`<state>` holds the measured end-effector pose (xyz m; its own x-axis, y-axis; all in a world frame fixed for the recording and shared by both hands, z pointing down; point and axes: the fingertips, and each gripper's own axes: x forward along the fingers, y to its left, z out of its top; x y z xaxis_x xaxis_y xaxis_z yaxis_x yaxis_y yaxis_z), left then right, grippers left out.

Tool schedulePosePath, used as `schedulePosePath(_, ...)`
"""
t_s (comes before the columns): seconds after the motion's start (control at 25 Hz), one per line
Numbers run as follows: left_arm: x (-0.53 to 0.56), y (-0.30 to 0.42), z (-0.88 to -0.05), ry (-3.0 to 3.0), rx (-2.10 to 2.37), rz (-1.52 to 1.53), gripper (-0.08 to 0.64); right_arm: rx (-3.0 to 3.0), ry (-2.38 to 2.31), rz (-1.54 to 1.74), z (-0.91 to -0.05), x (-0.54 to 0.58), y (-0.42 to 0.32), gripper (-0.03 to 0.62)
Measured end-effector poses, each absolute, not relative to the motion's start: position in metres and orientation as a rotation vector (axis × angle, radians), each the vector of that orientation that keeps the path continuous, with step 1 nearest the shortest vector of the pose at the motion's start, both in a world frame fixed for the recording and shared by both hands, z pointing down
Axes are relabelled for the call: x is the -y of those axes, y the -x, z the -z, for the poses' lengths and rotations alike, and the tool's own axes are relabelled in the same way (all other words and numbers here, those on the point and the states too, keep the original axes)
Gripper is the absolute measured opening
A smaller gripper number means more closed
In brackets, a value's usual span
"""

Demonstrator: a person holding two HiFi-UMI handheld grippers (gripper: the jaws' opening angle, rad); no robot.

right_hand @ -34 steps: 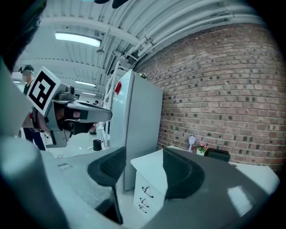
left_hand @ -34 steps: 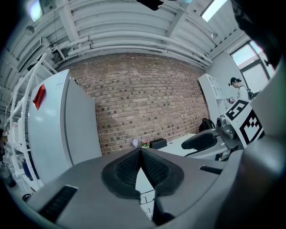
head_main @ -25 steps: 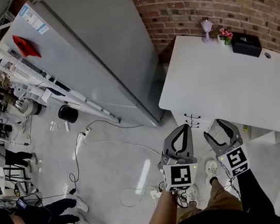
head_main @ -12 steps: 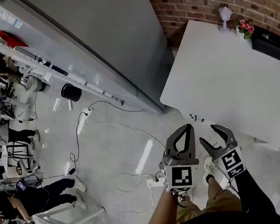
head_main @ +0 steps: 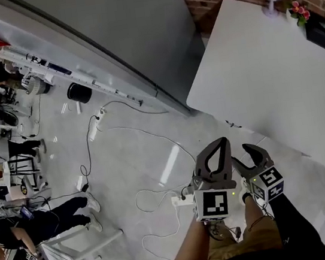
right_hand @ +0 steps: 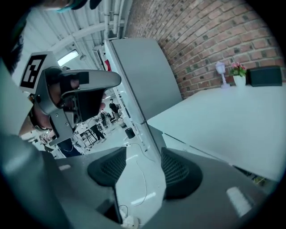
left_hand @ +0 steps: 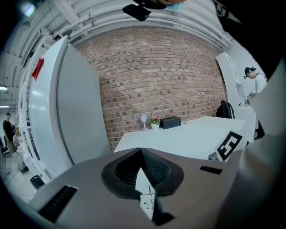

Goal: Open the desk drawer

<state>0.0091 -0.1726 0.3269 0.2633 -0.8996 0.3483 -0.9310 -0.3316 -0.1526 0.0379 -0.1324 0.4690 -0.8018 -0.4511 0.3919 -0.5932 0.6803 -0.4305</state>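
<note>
Approach, both grippers short of the desk, drawer not reached yet.
Head view: left gripper (head_main: 220, 142) and right gripper (head_main: 253, 151) sit side by side over the floor, near the desk (head_main: 261, 63) edge; drawer front is hidden under the top. Left gripper view: jaws pressed together, empty. Right gripper view: jaws spread, nothing btwn. I'd drop lower, find the handle, pull straight.

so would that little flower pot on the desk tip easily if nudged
Probably: the flower pot is small, with blooms above a narrow white base, so it looks top-heavy. It likely weighs little and may slide on the smooth white desk first. The black box beside it could block a fall that way.
</note>
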Motion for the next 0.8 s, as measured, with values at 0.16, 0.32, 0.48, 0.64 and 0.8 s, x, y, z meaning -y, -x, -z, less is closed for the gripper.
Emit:
schedulePosePath(0.16,0.171,0.002,-0.349,-2.440,1.730,-0.582,0.008,2.632,-0.897,-0.982,-0.501,0.132,-0.027,0.245)
schedulePosePath(0.32,0.172,0.007,-0.365,-2.516,1.670,-0.652,0.008,2.575,-1.096,-1.123,-0.534,0.143,-0.034,0.244)
schedulePosePath(0.48,0.170,0.013,-0.384,-2.539,1.621,-0.641,0.008,2.535,-1.259,-1.317,-0.559,0.153,-0.033,0.244)
schedulePosePath(0.64,0.170,0.017,-0.395,-2.550,1.580,-0.624,0.008,2.521,-1.363,-1.689,-0.563,0.168,-0.031,0.241)
schedulePosePath(0.8,0.173,0.021,-0.408,-2.557,1.558,-0.594,0.008,2.430,-1.544,-1.972,-0.596,0.177,-0.045,0.238)
